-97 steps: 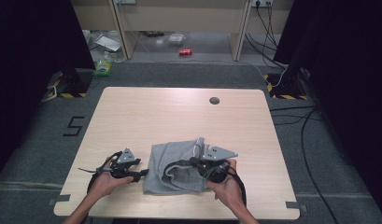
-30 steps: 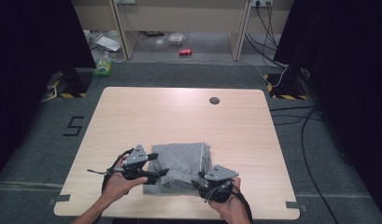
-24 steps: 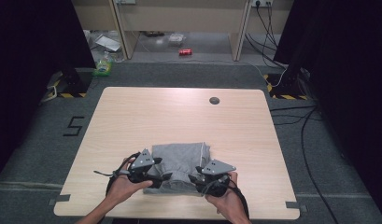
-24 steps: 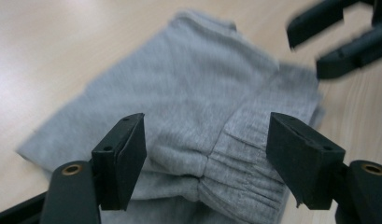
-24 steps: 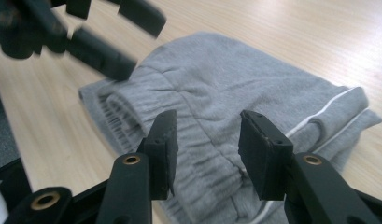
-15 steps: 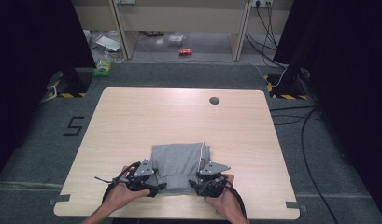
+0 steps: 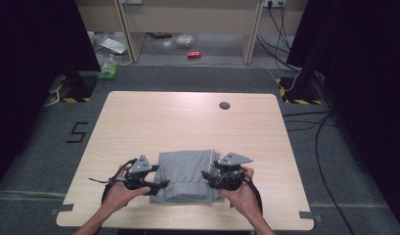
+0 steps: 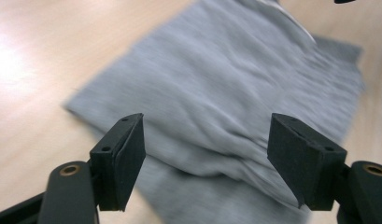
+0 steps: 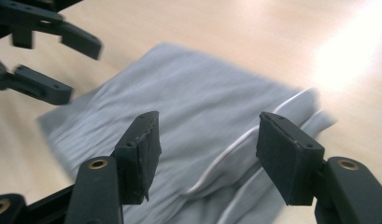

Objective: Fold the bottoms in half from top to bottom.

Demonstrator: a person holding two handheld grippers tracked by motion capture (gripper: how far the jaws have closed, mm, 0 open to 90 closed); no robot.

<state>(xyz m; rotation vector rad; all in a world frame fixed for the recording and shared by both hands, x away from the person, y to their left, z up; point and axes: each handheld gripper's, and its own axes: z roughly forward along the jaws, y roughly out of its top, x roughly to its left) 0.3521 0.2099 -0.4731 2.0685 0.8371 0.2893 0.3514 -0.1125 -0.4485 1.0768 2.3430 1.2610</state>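
Left gripper (image 7: 161, 185) stands at the near left corner of the folded grey garment (image 7: 188, 174), jaws apart with nothing pressed between the pads; in the left gripper view the cloth (image 8: 235, 107) lies beyond and below the two black jaws, not clamped. Right gripper (image 7: 207, 175) stands at the near right edge of the same garment; its jaws have just been opening, and in the right gripper view they stand wide over the fabric (image 9: 179, 135) with no cloth caught between them. The garment rests on the near middle of the wooden table (image 7: 188, 122), between the two hands, folded into a compact rectangle with a pale cord or seam (image 9: 235, 149) running along the side nearest the right gripper. Judged from its lie, the folding appears well advanced: edges are roughly squared and the layers stacked, though the surface is wrinkled and the near edge looks rolled and uneven. What appears left is a further fold or a final smoothing and squaring, which cannot be settled from this moment. Elsewhere the tabletop carries a small dark round fitting (image 7: 224, 105) at the far side, well apart from the work. On the floor beyond the table lie a red can (image 7: 193, 54) and a green object (image 7: 107, 73), neither near the garment. Nothing on the table obstructs either gripper; their closeness to each other over the small bundle is the one constraint.
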